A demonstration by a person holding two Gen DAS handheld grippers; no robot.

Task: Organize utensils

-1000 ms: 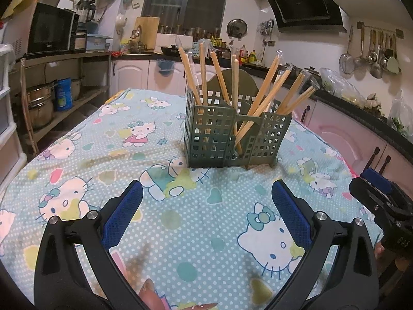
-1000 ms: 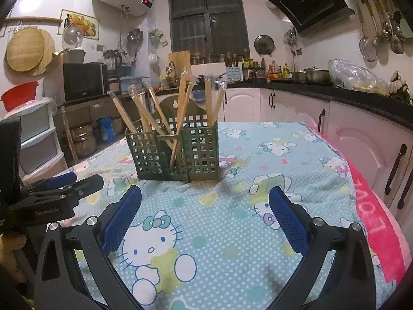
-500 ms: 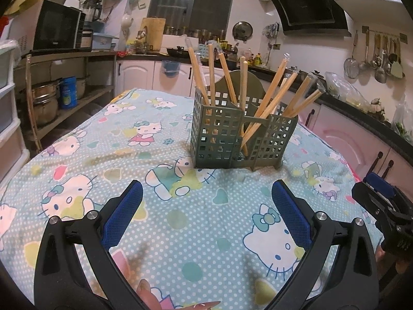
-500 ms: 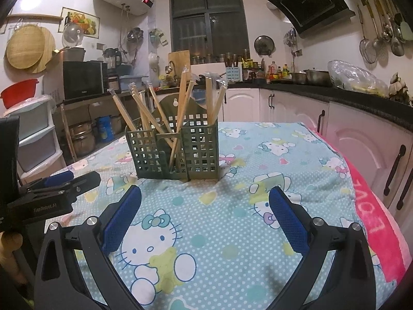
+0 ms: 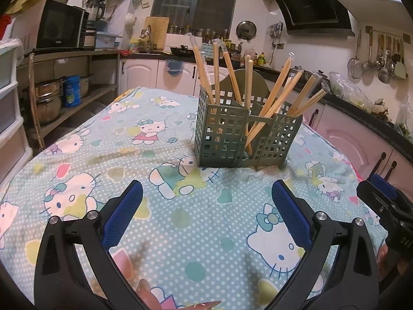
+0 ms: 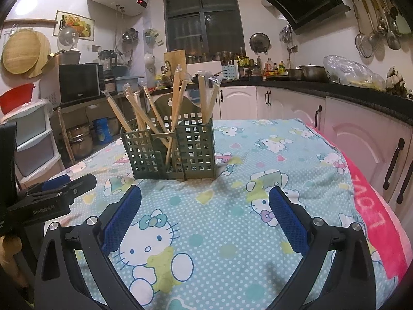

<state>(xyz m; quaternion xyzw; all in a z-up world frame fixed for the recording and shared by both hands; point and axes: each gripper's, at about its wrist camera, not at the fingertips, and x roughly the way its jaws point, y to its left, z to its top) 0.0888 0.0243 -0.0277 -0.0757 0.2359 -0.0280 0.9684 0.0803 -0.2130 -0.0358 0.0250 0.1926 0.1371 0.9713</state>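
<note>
On tablecloth: caddy w/ chopsticks; L gripper, R gripper jaws apart, empty.

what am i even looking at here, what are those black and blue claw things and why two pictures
Those claws are handheld grippers, one in each of a person's hands, not a robot arm. Each carries a fisheye camera looking forward along its two fingers, hence two pictures. One shows the left gripper, the other the right gripper. Both are open and hold nothing. Each also catches the other gripper at its edge. Ahead, on a cartoon-cat tablecloth, stands a green slotted utensil holder with wooden chopsticks leaning in its compartments. Behind is a kitchen counter.
</note>
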